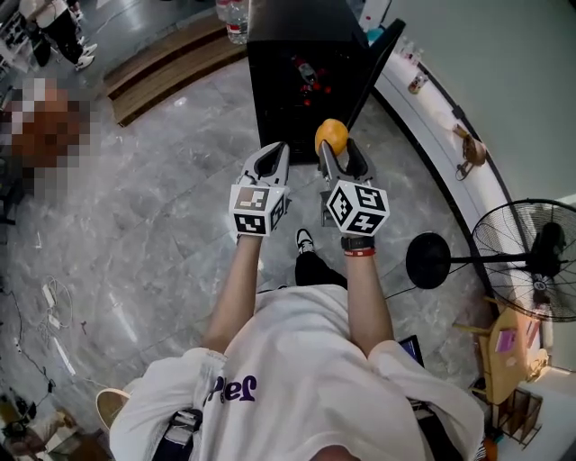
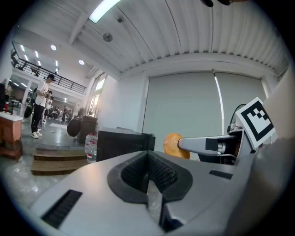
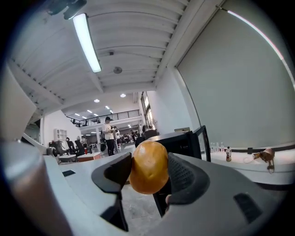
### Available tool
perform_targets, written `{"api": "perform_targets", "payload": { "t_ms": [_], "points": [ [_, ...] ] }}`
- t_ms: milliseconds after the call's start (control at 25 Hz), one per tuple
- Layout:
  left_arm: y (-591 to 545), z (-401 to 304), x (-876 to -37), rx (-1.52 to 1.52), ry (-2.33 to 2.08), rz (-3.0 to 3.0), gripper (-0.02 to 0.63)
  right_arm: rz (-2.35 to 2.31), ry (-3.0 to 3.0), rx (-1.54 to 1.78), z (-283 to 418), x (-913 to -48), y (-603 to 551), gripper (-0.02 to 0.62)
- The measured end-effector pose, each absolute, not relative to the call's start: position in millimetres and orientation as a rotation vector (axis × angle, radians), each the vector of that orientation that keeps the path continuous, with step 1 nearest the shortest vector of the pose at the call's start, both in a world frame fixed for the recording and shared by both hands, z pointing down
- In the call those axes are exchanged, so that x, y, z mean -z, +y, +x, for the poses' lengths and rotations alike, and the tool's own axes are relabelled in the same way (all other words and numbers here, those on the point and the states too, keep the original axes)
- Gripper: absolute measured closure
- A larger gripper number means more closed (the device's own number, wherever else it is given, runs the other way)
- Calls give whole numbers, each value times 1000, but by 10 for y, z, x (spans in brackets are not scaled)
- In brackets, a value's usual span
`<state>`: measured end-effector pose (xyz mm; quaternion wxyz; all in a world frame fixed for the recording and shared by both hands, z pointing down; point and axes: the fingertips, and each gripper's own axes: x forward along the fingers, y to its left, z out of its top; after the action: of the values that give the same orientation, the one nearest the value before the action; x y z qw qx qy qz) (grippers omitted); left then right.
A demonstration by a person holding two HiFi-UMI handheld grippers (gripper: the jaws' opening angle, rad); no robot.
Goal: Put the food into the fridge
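An orange fruit (image 1: 331, 135) is pinched between the jaws of my right gripper (image 1: 338, 147), held up in the air in front of me. In the right gripper view the fruit (image 3: 148, 167) fills the gap between both pads (image 3: 182, 177). Straight ahead on the floor stands a small black fridge (image 1: 297, 81) with its door (image 1: 380, 58) swung open to the right; red items show inside. My left gripper (image 1: 273, 155) hovers beside the right one, jaws together and empty. From the left gripper view the fruit (image 2: 173, 145) and the fridge (image 2: 124, 145) lie ahead.
A curved white counter (image 1: 432, 108) with small items runs along the right wall. A standing fan (image 1: 531, 257) is at right. Water bottles (image 1: 236, 22) and wooden steps (image 1: 162, 63) sit left of the fridge. People stand at the far left.
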<state>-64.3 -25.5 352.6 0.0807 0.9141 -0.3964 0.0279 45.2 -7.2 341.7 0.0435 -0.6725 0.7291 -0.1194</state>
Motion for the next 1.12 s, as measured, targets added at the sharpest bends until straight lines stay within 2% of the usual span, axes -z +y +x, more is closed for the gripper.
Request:
{"api": "perform_targets", "payload": {
  "t_ms": [680,1120],
  "points": [
    [-1702,-47,-3771,-123,-1322,2656,588,-1923,2372,485,1036,-3785,-1739,334],
    [-2211,307,-4049,-125,-1399,2576,588,-1867,2446,571,1402,-4132,-2269,334]
  ]
}}
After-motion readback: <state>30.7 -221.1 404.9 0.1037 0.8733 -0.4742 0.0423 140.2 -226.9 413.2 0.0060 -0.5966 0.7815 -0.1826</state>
